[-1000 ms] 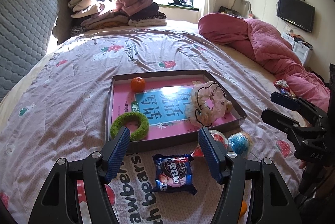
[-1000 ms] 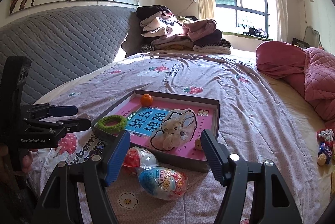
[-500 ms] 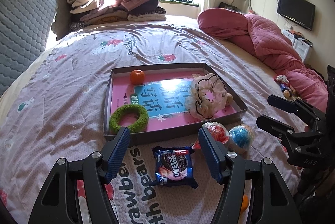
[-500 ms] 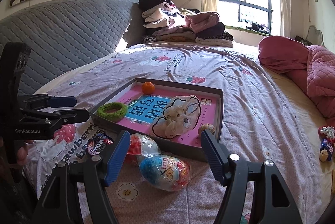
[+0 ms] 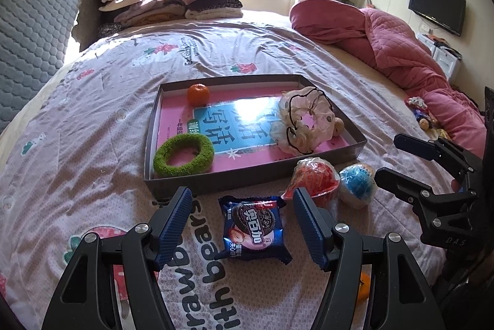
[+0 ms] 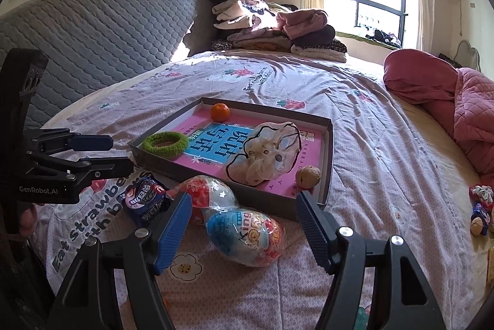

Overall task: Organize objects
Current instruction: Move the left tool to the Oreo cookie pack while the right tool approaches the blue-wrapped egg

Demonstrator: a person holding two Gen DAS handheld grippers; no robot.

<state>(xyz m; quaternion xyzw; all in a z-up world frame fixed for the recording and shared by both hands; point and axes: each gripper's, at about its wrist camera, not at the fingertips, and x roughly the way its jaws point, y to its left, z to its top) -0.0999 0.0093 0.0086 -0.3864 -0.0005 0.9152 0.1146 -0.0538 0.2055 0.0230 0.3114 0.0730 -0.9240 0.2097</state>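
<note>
I've dropped my left gripper (image 5: pixel 240 225), jaws spread and empty, closer over the cookie packet (image 5: pixel 254 226), ready to grasp.

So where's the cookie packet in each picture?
Left wrist view: the cookie packet lies low in the middle, between the left hand-held gripper's open fingers, just in front of the box.
Right wrist view: the cookie packet sits lower left, beside the red egg, left of the right hand-held gripper.
Shared landmark: the green hair tie in the box's near corner.
</note>
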